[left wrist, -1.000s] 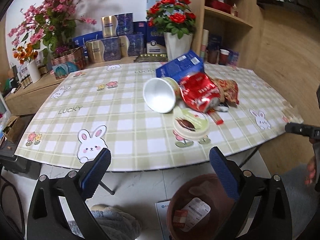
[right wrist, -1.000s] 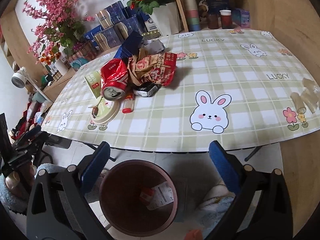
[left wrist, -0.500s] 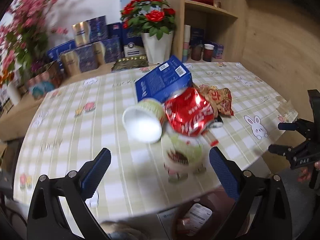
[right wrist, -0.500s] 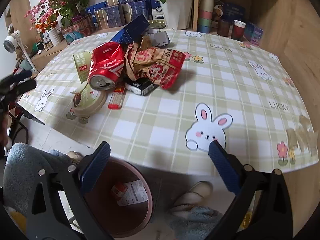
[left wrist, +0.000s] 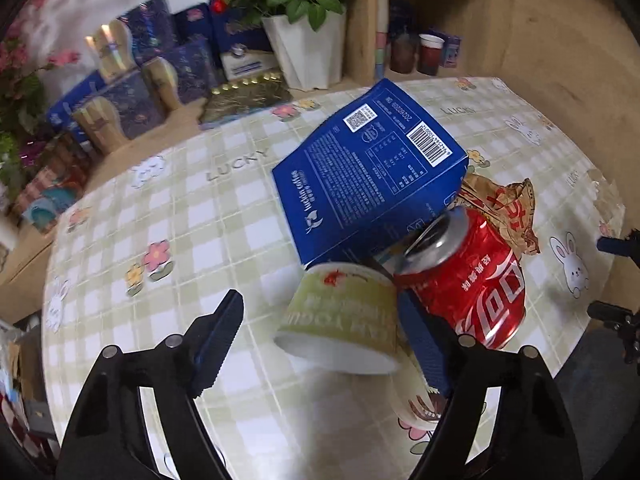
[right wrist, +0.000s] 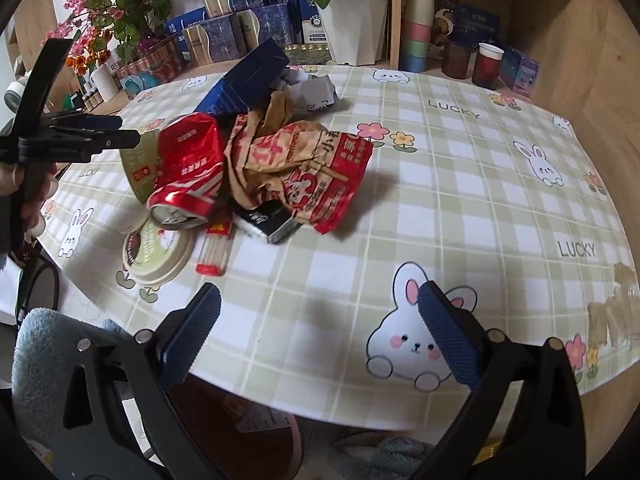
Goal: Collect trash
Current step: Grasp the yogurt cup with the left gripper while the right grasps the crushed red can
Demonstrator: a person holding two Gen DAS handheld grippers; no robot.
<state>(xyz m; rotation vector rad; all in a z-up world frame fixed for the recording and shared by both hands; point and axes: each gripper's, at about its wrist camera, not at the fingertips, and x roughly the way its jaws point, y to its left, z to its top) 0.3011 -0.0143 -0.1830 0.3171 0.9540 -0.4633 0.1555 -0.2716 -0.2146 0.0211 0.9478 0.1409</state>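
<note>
A trash pile lies on the checked tablecloth (right wrist: 460, 184). A green paper cup (left wrist: 344, 316) lies on its side between the fingers of my left gripper (left wrist: 320, 312), whose jaws are closing. The right pad is at the cup's wall and the left pad stands clear of it. Beside the cup are a red cola can (left wrist: 472, 280), a blue box (left wrist: 372, 172) and a crumpled wrapper (right wrist: 304, 168). A round lid (right wrist: 156, 252), a red stick packet (right wrist: 214, 248) and a small black box (right wrist: 268, 220) lie near the front. My right gripper (right wrist: 320, 332) hangs open over the front edge, holding nothing.
A brown bin (right wrist: 240, 428) with some trash in it stands on the floor under the table's front edge. A white flower pot (right wrist: 352, 28), gift boxes (right wrist: 224, 36), paper cups (right wrist: 416, 28) and a wooden shelf line the back. The right half of the cloth has only prints.
My left gripper has swept from above the bin forward over the table to the green cup, and its jaws have narrowed. My right gripper has also come forward over the table edge.
</note>
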